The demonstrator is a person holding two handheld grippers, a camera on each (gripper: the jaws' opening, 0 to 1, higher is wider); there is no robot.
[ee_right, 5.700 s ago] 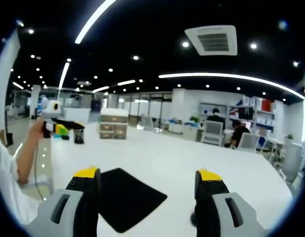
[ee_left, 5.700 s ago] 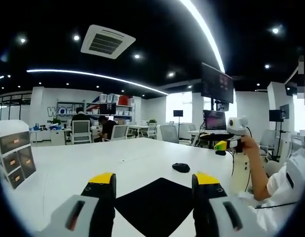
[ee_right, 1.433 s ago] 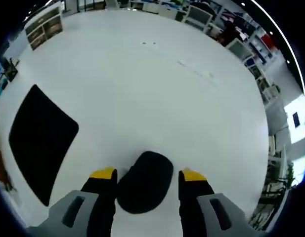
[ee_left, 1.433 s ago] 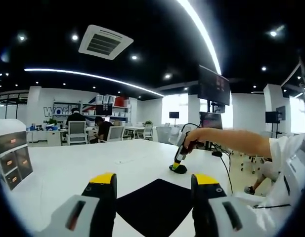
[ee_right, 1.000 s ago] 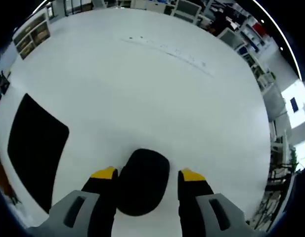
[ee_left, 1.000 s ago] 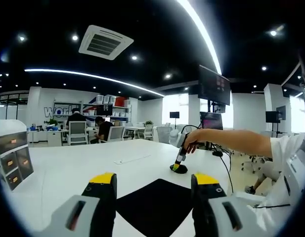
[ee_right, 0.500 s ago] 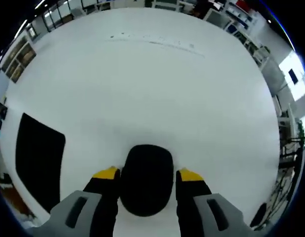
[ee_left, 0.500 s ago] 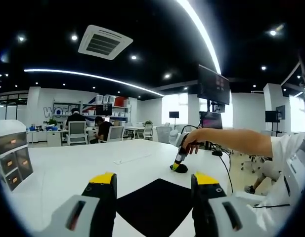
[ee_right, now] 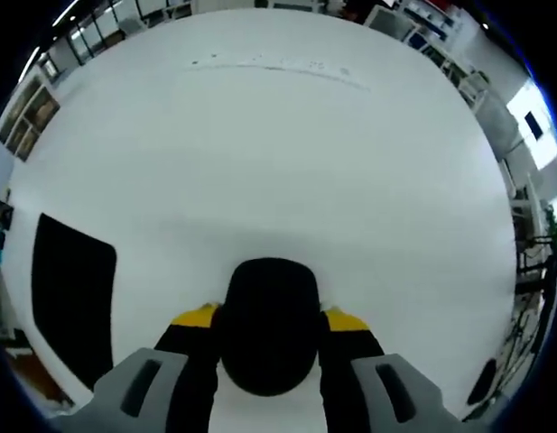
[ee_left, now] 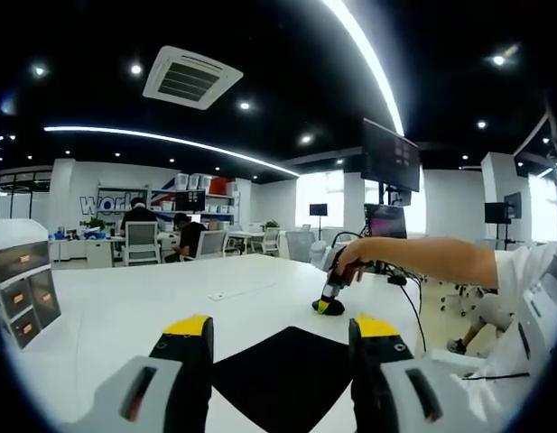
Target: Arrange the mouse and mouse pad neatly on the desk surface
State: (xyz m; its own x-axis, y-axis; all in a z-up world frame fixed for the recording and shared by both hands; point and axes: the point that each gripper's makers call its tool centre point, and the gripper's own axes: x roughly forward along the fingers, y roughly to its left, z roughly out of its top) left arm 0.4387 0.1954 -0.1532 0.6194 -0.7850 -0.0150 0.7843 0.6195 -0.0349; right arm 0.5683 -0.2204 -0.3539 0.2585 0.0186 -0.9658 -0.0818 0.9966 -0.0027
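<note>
Black, rounded mouse [ee_right: 270, 323] on the white desk [ee_right: 287, 153], clamped at both sides between the right gripper [ee_right: 270, 317] jaws. Black rectangular mouse pad [ee_right: 72, 298] flat on the desk, well apart to the left, skewed.

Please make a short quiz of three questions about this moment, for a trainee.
1. True or false: the mouse lies on the mouse pad.
2. The right gripper is: A) open above the pad; B) shut on the mouse; C) away from the desk.
3. Fill in: the left gripper hovers with its jaws ____.

Key: 1 false, it sits on bare desk beside the pad; 2 B; 3 open.
</note>
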